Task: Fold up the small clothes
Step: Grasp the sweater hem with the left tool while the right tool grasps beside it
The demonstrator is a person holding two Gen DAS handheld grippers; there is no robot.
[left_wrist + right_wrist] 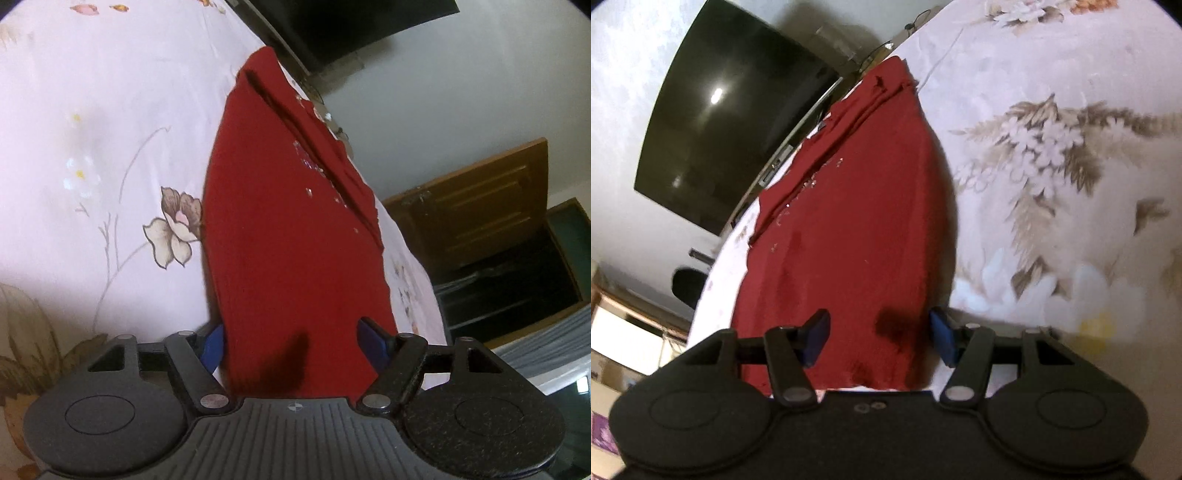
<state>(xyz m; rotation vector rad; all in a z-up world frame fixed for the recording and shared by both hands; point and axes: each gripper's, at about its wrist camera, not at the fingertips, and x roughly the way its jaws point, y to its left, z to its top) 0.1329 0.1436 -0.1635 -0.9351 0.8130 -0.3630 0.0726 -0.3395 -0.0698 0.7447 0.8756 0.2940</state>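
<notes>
Red garment [295, 236] lies on floral bedsheet [110, 110].
Left gripper [291, 343] and right gripper [879, 332] straddle its edge, jaws apart; grip unclear.

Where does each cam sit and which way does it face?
Left wrist: on the left gripper, looking along its blue fingers down the red cloth on the floral sheet; door beyond.
Right wrist: on the right gripper, same cloth lengthwise, TV behind.
Shared: cloth and sheet; cloth lies between each gripper's spread fingers. No hands visible.
</notes>
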